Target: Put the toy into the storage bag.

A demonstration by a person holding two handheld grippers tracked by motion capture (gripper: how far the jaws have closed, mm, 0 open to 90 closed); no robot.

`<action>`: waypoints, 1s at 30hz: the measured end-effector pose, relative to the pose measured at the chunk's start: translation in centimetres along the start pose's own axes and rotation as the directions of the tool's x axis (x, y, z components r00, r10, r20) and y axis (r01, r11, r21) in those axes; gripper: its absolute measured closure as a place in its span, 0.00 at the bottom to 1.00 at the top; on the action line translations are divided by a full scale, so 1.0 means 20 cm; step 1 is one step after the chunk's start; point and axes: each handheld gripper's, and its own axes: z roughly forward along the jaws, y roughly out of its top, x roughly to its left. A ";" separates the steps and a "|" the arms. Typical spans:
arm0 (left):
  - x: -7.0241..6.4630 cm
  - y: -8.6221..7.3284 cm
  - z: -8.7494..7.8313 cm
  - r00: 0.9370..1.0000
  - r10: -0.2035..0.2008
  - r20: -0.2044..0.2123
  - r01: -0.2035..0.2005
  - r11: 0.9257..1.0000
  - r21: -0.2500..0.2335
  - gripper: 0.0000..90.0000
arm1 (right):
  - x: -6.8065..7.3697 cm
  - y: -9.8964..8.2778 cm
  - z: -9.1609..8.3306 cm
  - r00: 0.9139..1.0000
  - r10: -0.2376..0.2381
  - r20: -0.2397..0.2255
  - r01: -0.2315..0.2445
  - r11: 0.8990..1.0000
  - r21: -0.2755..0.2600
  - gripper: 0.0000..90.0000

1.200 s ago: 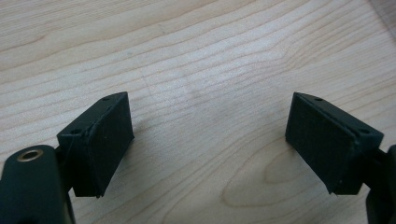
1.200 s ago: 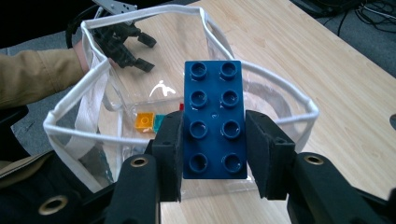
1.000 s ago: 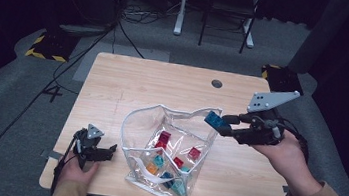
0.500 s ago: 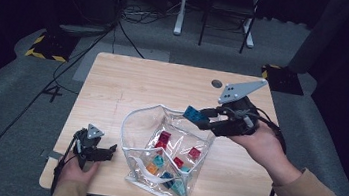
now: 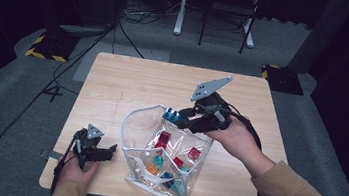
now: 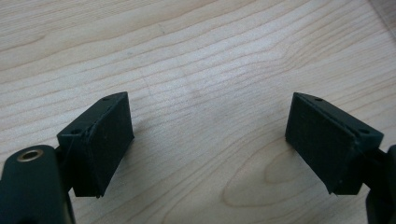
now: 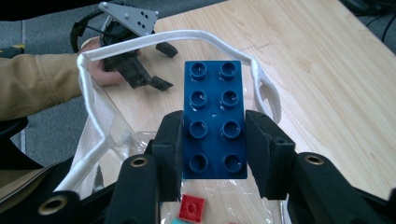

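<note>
dim room, lit table

the high view leaves the floor nearly black while the wooden table (image 5: 129, 80) is evenly lit from overhead; the clear bag (image 5: 165, 160) shows glare, both gripper views are bright and soft-edged.

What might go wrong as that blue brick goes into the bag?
The right gripper pinches the blue brick only at its lower half, so it could tilt or slip out. The clear bag is soft, and its white rim sits just under the brick; a bump might fold the mouth shut or tip the bag. The left gripper is open on the table, not steadying the bag.
</note>
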 end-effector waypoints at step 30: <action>0.00 0.00 0.00 1.000 0.002 0.000 -0.002 1.000 0.001 0.17 | 0.00 0.02 0.38 1.000 0.000 0.002 -0.001 0.931 0.366 0.66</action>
